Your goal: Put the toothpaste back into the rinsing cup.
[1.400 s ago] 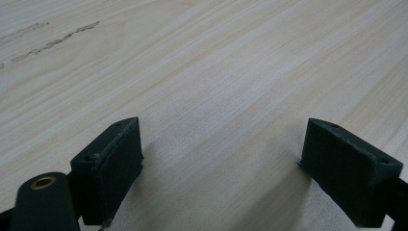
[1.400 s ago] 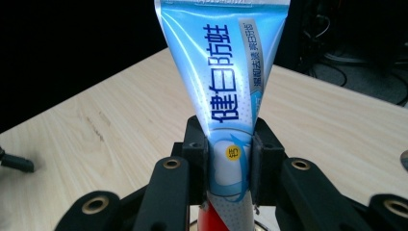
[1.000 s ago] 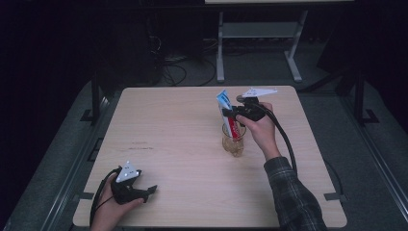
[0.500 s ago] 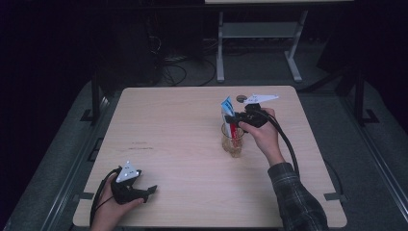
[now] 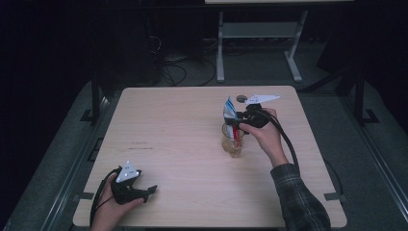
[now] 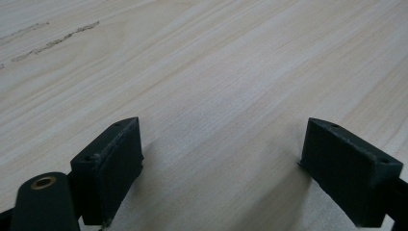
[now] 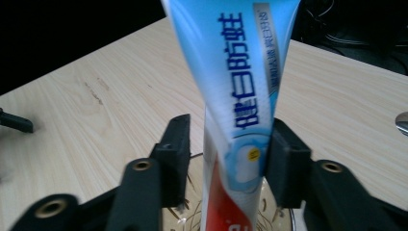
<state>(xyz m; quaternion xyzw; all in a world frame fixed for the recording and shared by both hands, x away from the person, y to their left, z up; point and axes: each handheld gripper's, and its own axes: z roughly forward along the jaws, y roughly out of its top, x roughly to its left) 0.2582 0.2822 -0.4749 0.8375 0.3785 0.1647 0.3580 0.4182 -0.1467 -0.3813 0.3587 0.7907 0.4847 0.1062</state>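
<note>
A blue, white and red toothpaste tube (image 5: 230, 109) stands cap-down in a clear glass (image 5: 232, 144) right of the table's middle. My right gripper (image 5: 235, 123) flanks the tube above the glass rim. In the right gripper view the tube (image 7: 235, 72) rises between the jaws of the right gripper (image 7: 226, 159). These jaws have just been opening: a gap shows at the left pad, and the right pad sits next to the tube. My left gripper (image 5: 148, 190) rests on the table at the near left, its jaws wide apart with nothing between them (image 6: 221, 168).
The pale wooden table (image 5: 183, 120) has faint scuff marks (image 5: 139, 144) left of centre. A small round metal piece (image 5: 241, 98) lies near the far edge, behind the glass. A metal stand (image 5: 260, 33) is on the floor beyond the table.
The right gripper sank a little with the tube, setting it deeper in the glass, and its jaws parted. The left hand stayed put.
</note>
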